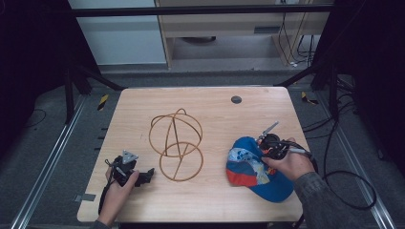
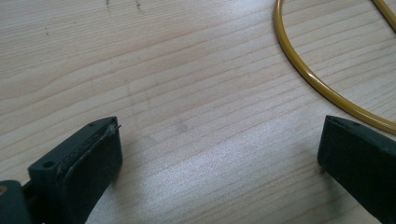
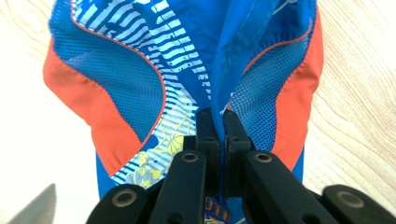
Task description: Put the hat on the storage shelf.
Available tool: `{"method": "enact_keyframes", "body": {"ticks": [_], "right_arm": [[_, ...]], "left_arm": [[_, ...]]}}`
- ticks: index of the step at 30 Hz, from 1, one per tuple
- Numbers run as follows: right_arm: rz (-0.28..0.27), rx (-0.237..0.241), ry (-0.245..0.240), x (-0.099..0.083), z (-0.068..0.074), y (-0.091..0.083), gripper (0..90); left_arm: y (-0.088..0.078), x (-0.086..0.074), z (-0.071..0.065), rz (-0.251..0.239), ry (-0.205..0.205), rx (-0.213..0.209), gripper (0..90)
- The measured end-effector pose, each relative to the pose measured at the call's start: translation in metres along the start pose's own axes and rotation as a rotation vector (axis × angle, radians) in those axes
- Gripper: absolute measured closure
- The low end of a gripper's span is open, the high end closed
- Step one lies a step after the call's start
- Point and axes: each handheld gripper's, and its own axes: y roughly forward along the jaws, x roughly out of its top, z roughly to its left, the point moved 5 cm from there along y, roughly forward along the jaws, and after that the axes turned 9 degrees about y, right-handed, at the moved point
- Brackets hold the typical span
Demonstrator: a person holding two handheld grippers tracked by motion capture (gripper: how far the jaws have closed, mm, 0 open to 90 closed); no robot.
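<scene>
A blue cap (image 1: 258, 174) with orange and mesh panels lies on the right side of the wooden table (image 1: 215, 202). My right gripper (image 1: 261, 151) rests on its top edge. In the right gripper view the jaws (image 3: 217, 114) are shut on a fold of the cap's blue fabric (image 3: 140, 70). A yellow-brown wire frame of linked hoops (image 1: 175, 143) stands at the table's middle. My left gripper (image 1: 145, 175) lies near the front left, just left of the frame's lower ring. Its jaws (image 2: 219, 135) stand open over bare wood, with the ring (image 2: 303, 70) a little beyond the right jaw.
A dark round cap (image 1: 236, 99) sits in the tabletop near the far edge. Black cables (image 1: 344, 186) trail off the table's right side onto the floor. Metal rails (image 1: 52, 157) run along both sides of the table.
</scene>
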Motion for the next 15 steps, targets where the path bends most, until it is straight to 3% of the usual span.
{"method": "enact_keyframes", "body": {"ticks": [5,15], "right_arm": [[-0.013,0.016,0.010,0.001,-0.002,-0.011,89.4],[-0.074,0.036,-0.014,0.019,0.001,-0.052,89.5]], "left_arm": [[0.000,0.000,0.000,0.000,0.000,0.000,0.0],[0.000,0.000,0.000,0.000,0.000,0.000,0.0]]}}
